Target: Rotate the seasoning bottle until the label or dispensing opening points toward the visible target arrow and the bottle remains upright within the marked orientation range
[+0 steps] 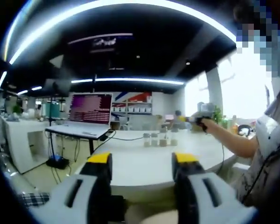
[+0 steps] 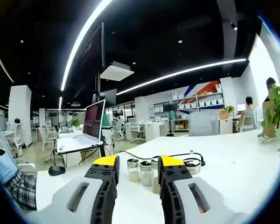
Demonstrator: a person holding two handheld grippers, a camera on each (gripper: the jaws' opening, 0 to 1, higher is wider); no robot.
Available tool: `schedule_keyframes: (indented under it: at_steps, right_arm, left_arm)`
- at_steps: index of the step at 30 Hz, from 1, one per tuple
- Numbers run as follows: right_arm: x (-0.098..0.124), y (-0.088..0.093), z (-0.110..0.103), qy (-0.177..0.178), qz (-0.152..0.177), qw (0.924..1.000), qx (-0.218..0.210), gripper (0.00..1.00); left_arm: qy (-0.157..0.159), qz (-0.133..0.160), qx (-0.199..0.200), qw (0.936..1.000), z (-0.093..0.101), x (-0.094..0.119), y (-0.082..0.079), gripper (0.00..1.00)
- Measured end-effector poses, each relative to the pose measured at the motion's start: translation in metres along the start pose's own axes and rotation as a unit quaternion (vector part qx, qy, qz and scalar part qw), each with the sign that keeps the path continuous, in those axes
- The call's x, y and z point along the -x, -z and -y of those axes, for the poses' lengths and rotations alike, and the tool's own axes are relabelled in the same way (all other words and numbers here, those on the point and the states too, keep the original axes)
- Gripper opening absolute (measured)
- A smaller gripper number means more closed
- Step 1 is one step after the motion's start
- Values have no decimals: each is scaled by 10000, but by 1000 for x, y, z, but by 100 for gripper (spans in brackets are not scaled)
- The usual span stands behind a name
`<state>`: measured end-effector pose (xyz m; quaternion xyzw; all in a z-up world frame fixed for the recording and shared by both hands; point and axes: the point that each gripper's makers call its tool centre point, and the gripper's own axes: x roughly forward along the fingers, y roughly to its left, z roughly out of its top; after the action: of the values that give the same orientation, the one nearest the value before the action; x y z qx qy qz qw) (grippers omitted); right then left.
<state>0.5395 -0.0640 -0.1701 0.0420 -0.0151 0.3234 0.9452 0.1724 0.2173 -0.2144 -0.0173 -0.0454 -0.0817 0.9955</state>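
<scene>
Several small clear seasoning bottles (image 2: 133, 171) with silver caps and pale contents stand upright in a row on the white table (image 2: 233, 158). In the right gripper view they sit just beyond my right gripper (image 2: 138, 164), which is open with nothing between its yellow-tipped jaws; one bottle is partly hidden behind the right jaw. The left gripper view shows the same bottles (image 1: 155, 139) far off across the table (image 1: 130, 163). My left gripper (image 1: 143, 159) hangs open and empty short of the table's near edge. The right gripper (image 1: 203, 114) is held up in a person's hand above the table's right side.
An open laptop (image 1: 89, 112) rests on a stand at the table's left end, with a black cable (image 1: 126, 138) running from it. A power strip (image 2: 192, 162) lies behind the bottles. A plant (image 2: 279, 100) stands at the right. The person's arm (image 1: 238, 140) reaches in from the right.
</scene>
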Motion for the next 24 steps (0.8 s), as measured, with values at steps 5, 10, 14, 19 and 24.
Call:
schedule_keyframes:
  at_steps: [5, 10, 14, 19, 24]
  right_arm:
    - [-21, 11, 2, 203, -95, 9997, 73, 33]
    - [-40, 20, 1, 307, -157, 9993, 109, 33]
    - [-43, 26, -3, 527, -114, 9983, 206, 33]
    - [-54, 29, -5, 727, -85, 9968, 336, 32]
    - [-79, 28, 8, 1016, -60, 9935, 505, 32]
  left_arm:
    - [-128, 36, 11, 9999, -4, 9, -2, 54]
    - [-263, 130, -20, 9996, -13, 20, -10, 54]
    - [-351, 185, 0, 9992, -21, 25, -12, 54]
    - [-438, 134, 20, 9989, -28, 28, -8, 54]
    - [-516, 135, 60, 9986, -35, 32, -6, 53]
